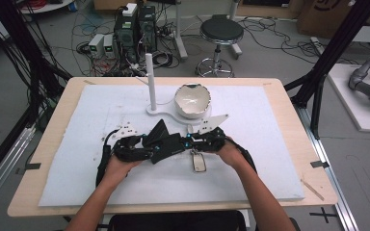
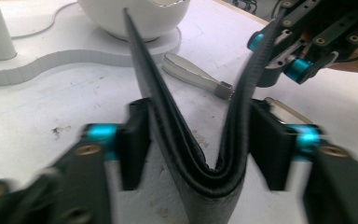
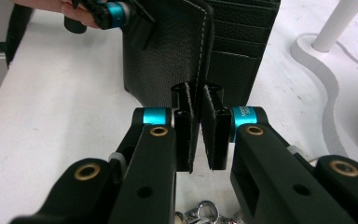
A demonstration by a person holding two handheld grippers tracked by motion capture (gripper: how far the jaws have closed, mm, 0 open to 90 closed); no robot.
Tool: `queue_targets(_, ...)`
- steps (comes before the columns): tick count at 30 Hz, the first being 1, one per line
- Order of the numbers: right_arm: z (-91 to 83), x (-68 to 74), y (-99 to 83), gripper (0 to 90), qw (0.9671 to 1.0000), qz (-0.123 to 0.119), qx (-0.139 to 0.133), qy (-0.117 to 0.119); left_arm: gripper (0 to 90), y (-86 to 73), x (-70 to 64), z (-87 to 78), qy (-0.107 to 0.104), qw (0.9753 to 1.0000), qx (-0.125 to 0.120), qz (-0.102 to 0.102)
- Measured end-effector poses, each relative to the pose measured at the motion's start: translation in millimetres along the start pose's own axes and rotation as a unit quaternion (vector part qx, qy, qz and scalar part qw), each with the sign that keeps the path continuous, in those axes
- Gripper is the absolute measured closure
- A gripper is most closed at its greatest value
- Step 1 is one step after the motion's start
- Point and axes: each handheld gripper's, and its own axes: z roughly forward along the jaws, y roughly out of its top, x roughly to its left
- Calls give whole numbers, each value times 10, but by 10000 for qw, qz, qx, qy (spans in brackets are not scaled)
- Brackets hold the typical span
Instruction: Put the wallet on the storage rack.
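A black wallet [image 1: 166,143] is standing half open above the counter [image 1: 250,159], near the white bowl [image 1: 192,101]. The left tool [image 2: 196,140] is gripping its folded spine; the right tool [image 3: 199,123] is pinching one flap's edge.

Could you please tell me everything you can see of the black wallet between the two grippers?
The wallet is black with a grained, leather-like look, pale stitching along one edge and rows of card slots inside. It is held partly open in a V above the white mat, in front of the white bowl. The left gripper has a jaw outside each flap near the fold, while the right gripper pinches one flap's edge between its nearly shut jaws.
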Motion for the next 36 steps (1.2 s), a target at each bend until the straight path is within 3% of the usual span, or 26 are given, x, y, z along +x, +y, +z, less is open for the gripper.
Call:
queue_targets(2, 9, -4, -6, 808, 10000, 28, 69, -54, 594, -1, -19, 15, -33, 10000, 14, 18)
queue_targets(3, 14, -8, -10, 748, 9999, 68, 88, -64, 648, -1, -19, 15, -33, 10000, 14, 18)
queue_targets(4, 21, -15, -17, 629, 9997, 183, 120, -121, 713, 1, -33, 22, -102, 9999, -3, 46)
queue_targets(5, 21, -15, -17, 629, 9997, 183, 120, -121, 739, 1, -33, 22, -102, 9999, -3, 46)
queue_targets(6, 4, -34, -28, 507, 9987, 442, 127, -207, 745, 3, -43, 24, -47, 10000, -11, 41)
queue_targets(10, -131, -49, -69, 427, 9972, 569, -68, -478, 755, 1, -14, -11, -70, 10000, -10, -27)
queue_targets(19, -538, 31, -214, 407, 9930, 728, -262, -896, 758, 71, 72, -184, 86, 9994, -333, -64)
queue_targets(22, -754, 58, -308, 404, 9898, 843, -342, -1100, 757, 185, 108, -295, 155, 9985, -523, -5)
queue_targets(28, -982, 72, -437, 406, 9844, 1009, -495, -1357, 756, 382, 163, -371, 246, 9965, -797, 12)
queue_targets(33, -1079, 58, -499, 405, 9812, 1105, -531, -1494, 758, 558, 161, -343, 258, 9960, -835, 194)
queue_targets(36, -1166, 44, -536, 406, 9782, 1166, -575, -1616, 758, 754, 152, -276, 290, 9955, -818, 391)
